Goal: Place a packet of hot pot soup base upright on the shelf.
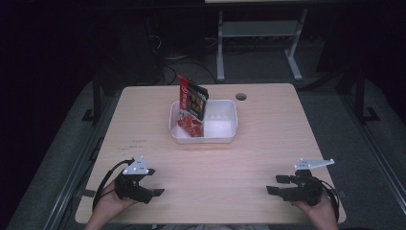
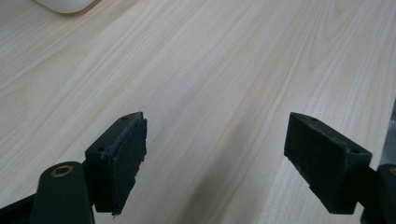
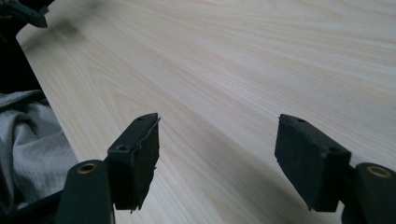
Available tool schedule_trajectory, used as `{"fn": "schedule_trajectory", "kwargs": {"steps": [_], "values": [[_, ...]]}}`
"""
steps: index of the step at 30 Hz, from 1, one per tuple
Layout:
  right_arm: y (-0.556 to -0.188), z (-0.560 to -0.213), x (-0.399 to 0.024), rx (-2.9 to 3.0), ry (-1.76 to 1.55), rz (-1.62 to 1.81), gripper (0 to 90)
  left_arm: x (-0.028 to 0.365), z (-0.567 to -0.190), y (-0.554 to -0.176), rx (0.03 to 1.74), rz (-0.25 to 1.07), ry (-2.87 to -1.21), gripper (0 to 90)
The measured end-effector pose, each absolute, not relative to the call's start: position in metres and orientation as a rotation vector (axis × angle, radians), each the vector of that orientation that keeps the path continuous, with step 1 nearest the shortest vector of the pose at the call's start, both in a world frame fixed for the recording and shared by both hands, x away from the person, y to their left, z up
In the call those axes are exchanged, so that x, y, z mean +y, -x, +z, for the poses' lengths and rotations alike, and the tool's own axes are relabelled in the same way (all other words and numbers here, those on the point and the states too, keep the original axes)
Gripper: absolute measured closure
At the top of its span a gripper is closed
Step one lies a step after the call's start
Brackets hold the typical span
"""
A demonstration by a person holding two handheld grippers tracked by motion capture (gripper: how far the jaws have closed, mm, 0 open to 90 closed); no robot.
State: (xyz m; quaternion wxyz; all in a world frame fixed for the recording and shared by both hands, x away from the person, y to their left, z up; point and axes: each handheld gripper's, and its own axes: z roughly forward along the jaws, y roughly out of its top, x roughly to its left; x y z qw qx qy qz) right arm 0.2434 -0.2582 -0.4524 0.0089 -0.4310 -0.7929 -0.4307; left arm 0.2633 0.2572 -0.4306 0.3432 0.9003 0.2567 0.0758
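A white bin (image 1: 225, 125) stands on the wooden table (image 1: 201, 163) past its middle. A red and black snack packet (image 1: 192, 99) leans upright in the bin's left half. Near the table's front left corner a hand holds my left gripper (image 1: 155, 181), open with nothing between its jaws; in its own view the left gripper (image 2: 215, 158) hovers over bare wood. At the front right my right gripper (image 1: 275, 185) points left, also open and empty. The right gripper (image 3: 217, 158) looks across the tabletop in its own view.
A round cable hole (image 1: 241, 96) sits near the table's far edge. Behind the table stands a white metal frame (image 1: 258, 33) in a dark room. A rim of the white bin (image 2: 65, 5) shows at the top left of the left gripper view. Grey cloth (image 3: 28, 135) lies beyond the table's edge.
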Motion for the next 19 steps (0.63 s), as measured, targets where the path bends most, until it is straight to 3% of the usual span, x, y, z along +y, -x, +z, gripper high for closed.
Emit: {"fn": "schedule_trajectory", "kwargs": {"steps": [19], "values": [[-0.231, -0.461, -0.253, -2.513, 1.364, -1.363, 29.0, 0.256, -0.432, -0.262, 0.653, 0.199, -2.352, 20.6]]}}
